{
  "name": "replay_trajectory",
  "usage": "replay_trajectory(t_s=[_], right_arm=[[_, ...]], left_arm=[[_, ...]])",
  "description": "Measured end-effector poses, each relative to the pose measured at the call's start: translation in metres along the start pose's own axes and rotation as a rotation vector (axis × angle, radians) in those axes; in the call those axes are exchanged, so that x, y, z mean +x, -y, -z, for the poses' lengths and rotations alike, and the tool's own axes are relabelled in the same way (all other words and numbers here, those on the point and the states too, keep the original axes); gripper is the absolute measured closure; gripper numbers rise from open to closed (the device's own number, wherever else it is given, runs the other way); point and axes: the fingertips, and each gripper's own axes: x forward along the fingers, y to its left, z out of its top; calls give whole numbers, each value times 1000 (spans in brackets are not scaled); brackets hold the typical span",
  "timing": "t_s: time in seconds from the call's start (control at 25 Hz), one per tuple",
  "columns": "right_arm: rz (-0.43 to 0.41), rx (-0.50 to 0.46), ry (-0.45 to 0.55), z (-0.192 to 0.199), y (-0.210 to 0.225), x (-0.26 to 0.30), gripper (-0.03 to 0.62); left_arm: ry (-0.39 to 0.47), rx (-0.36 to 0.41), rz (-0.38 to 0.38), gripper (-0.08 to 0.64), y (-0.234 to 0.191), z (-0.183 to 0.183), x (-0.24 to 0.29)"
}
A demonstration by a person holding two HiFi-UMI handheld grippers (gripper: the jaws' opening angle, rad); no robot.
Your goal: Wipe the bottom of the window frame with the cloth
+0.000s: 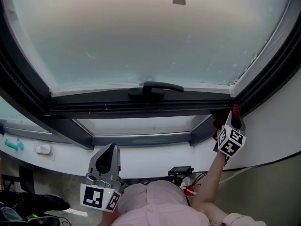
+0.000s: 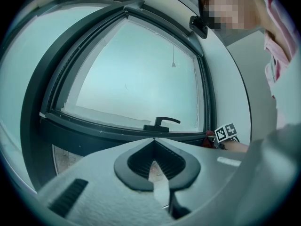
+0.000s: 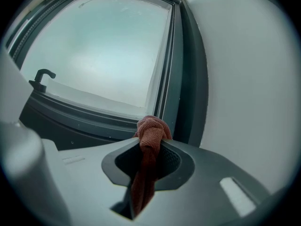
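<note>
Gripping the cloth (image 3: pixel 151 128) with the right tool (image 3: pixel 151 144) at the frame (image 1: pixel 197 108) corner right of the handle (image 1: pixel 155 87), left tool (image 2: pixel 152 142) closed empty below it. Sweeping leftward along the rail next, probably.

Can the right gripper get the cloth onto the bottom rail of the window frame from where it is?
Probably yes. The right gripper holds the cloth up at the frame's lower right corner, nothing between it and the bottom rail. The handle midway along may interrupt a sweep.

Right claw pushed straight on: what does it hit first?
The right claw, shut on the cloth, points at the window frame, bottom right corner. The cloth would meet it first; it may already touch, depth unclear.
</note>
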Motion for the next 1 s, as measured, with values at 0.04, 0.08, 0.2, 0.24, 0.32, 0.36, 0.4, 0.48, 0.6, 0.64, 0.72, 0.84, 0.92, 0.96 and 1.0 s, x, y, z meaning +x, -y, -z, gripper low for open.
replay_trajectory(t_s=[0.04, 0.08, 0.2, 0.24, 0.32, 0.36, 0.4, 0.48, 0.6, 0.64, 0.72, 0.84, 0.92, 0.96, 1.0], right_arm=[[6, 3, -2, 0, 2, 1, 532], [12, 5, -4, 1, 5, 2, 532], [25, 9, -8, 2, 11, 4, 532], [27, 9, -8, 2, 12, 4, 532], [32, 5, -9, 2, 14, 5, 532], [33, 2, -9, 3, 15, 5, 532], [32, 0, -9, 3, 15, 6, 532], [27, -4, -6, 3, 16, 7, 532], [31, -12, -13, 4, 15, 7, 532], [37, -14, -18, 4, 15, 7, 531], [46, -16, -22, 2, 12, 2, 531], [26, -27, 13, -9, -7, -17, 531], [-17, -45, 40, -16, -31, -33, 531], [-45, -48, 49, -18, -47, -40, 531], [-80, -44, 54, -19, -64, -46, 531]], left_arm=[[1, -1, -1, 565, 0, 0, 0], [2, -3, -3, 565, -1, 0, 0], [4, -6, -12, 565, -3, -1, -1], [6, -7, -15, 565, -4, -1, -2], [10, -9, -22, 565, -6, -2, -4], [13, -11, -25, 565, -7, -2, -5], [16, -12, -27, 565, -8, -2, -6], [22, -13, -26, 565, -9, -3, -9], [30, -14, -16, 565, -9, -5, -15], [31, -15, -12, 565, -10, -6, -17], [27, -19, -5, 565, -12, -6, -24], [21, -21, 8, 565, -18, -6, -33], [21, -21, 21, 565, -22, -8, -38], [21, -21, 28, 565, -24, -9, -41], [19, -20, 36, 565, -26, -10, -43]])
